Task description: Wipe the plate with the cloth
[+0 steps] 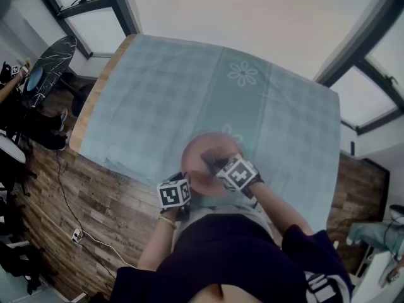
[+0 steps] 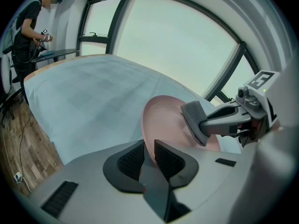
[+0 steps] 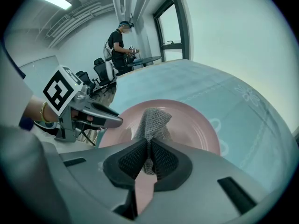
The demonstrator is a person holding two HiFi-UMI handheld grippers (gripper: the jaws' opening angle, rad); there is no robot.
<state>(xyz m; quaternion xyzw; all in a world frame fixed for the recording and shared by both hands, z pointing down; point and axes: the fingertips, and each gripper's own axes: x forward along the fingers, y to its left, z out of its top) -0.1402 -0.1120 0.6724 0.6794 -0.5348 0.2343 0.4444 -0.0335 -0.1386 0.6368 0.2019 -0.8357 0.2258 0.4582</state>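
Clearly, the left gripper had its jaws pinched on the rim of the round pink plate, at the six o'clock edge of the teal-clothed bench. The right gripper, jaws clamped on the grey woven cloth, pointed it to twelve o'clock, against the plate's face. Only the left gripper view showed the plate's tilt.

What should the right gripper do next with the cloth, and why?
Probably sweep the cloth across the plate: the right gripper is shut on the cloth over the plate's face, and the left gripper clamps the plate's rim, steadying it.
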